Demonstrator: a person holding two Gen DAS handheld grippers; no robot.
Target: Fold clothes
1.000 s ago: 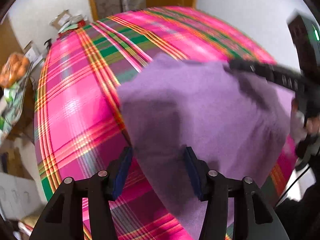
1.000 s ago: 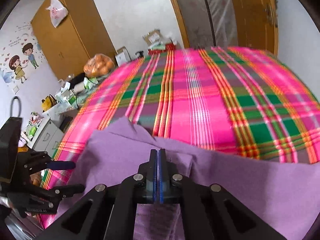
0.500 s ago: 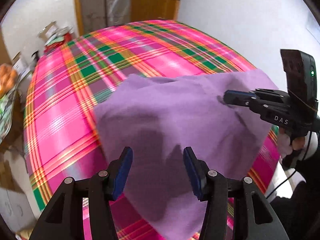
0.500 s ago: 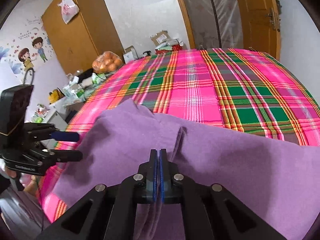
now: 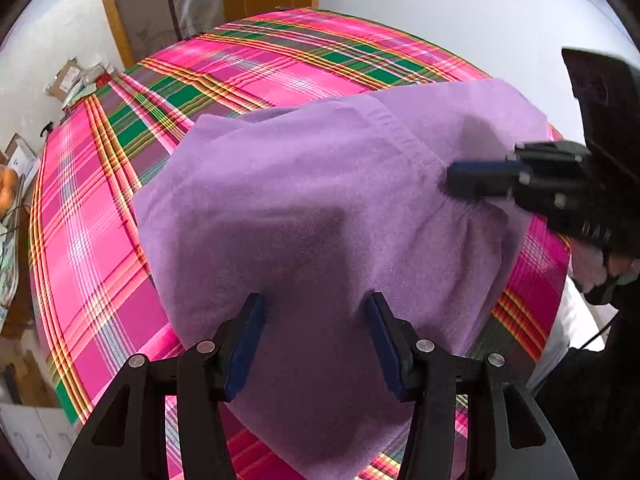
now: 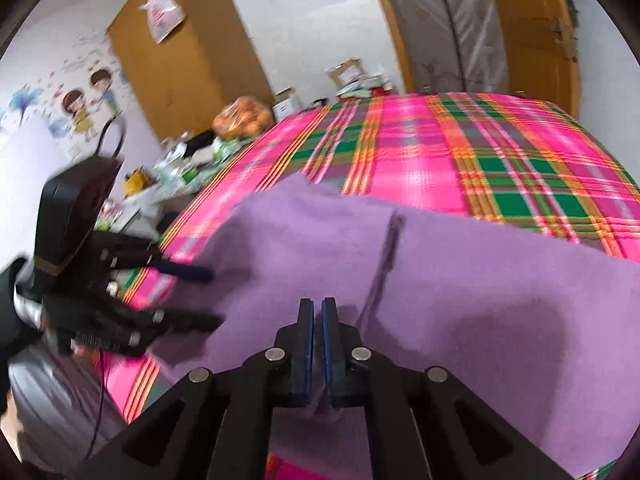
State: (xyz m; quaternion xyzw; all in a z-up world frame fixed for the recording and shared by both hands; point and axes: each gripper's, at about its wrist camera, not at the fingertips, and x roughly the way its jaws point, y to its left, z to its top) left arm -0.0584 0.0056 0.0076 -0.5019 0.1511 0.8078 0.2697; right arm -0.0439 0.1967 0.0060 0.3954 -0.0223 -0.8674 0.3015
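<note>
Right gripper (image 6: 318, 312): jaws opening, a narrow gap now showing between the blue pads where half a second ago they were pressed together. A ridge of the purple garment (image 6: 460, 288) lies at the pad tips; whether any cloth remains pinched between them cannot be told. In the left wrist view this gripper (image 5: 452, 180) sits at centre right of the frame, its tip against a gathered pucker in the fabric.

Left gripper (image 5: 316, 340): jaws stand wide apart, unchanged over the last second, holding nothing; the garment lies below and between them without pad contact.

Change noted: the garment, earlier lifted and draped, now lies spread on the plaid bedcover (image 5: 92, 240), filling the centre and lower frame in both views. Judgement: the right gripper is releasing a completed fold, and the next fold has yet to begin.

Containers: a clear bag of orange fruit (image 6: 240, 118) sits at upper centre-left of the right wrist view; cardboard boxes (image 6: 350, 74) stand beyond the bed, contents not discernible.
</note>
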